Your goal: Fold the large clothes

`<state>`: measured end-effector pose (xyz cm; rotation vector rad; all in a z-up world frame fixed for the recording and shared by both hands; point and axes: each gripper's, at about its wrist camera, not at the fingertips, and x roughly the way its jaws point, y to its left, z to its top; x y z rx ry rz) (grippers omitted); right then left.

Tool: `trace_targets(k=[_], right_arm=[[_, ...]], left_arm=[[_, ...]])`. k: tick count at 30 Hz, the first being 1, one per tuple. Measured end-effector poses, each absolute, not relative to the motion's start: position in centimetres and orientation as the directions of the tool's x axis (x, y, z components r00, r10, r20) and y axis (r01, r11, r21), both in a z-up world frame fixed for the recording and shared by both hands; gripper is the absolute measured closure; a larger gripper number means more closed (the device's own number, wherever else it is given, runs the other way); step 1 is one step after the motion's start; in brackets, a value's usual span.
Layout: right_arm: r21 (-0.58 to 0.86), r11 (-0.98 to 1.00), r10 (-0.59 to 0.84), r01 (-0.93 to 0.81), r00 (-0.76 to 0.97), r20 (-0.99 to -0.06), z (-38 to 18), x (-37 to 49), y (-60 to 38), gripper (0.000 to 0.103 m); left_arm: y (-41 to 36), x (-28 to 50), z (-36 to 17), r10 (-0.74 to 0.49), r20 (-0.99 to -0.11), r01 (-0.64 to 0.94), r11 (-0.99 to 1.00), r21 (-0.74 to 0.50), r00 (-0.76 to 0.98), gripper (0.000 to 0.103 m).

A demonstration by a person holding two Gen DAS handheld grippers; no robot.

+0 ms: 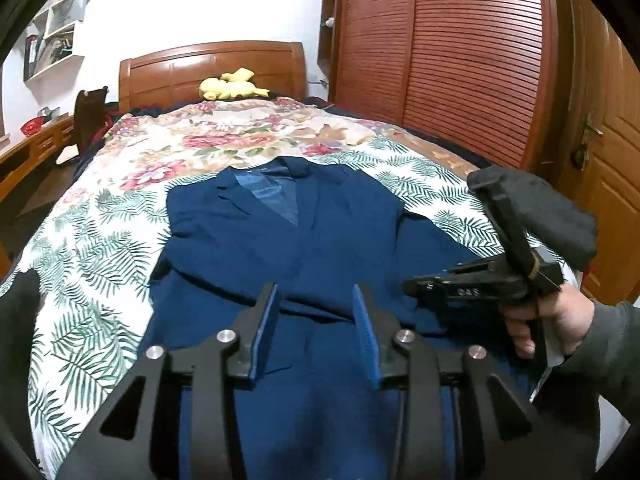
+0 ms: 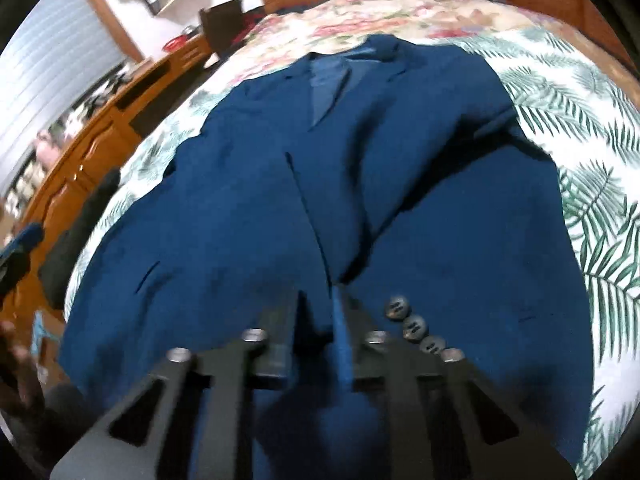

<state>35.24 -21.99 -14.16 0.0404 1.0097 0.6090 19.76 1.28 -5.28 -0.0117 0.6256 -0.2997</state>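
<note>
The jacket (image 1: 280, 240) is spread face-up on the bed (image 1: 100, 240). The left gripper (image 1: 316, 320) is part open and empty. The right gripper (image 2: 320, 320) is closed on a jacket fold. A thin pinch may slip. A toy (image 1: 230, 86) lies well clear.

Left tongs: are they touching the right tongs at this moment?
Apart. The left wrist view shows blue jacket fabric between the left tongs and the right tongs.
</note>
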Motion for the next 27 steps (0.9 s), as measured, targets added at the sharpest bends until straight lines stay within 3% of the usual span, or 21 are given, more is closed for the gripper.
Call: trace_targets(k=[7,18,24,27], right_arm=[[0.265,0.783,0.548,-0.563,0.422,-0.723,-10.8,31.6,-19.2,0.103],[0.34,0.638,0.668,-0.691,0.276,-0.691,-9.3,25.0,-13.2,0.103],[0.303,0.635,0.657,-0.71,0.291,-0.695,-7.8,23.3,-13.2,0.098],[0.219,0.682,0.618,-0.698,0.389,-0.683,-6.3,23.4,-14.4,0.093]], left_arm=[[3.3,18.9,-4.8,-0.263,-0.564,0.249,0.963,-0.103,0.783,0.067],[6.8,17.6,-4.6,-0.237,-0.544,0.202,0.972,-0.124,0.805,0.067],[7.4,16.9,-4.8,-0.227,-0.539,0.193,0.974,-0.12,0.811,0.066],[7.3,16.6,-4.8,-0.229,-0.539,0.194,0.973,-0.121,0.811,0.066]])
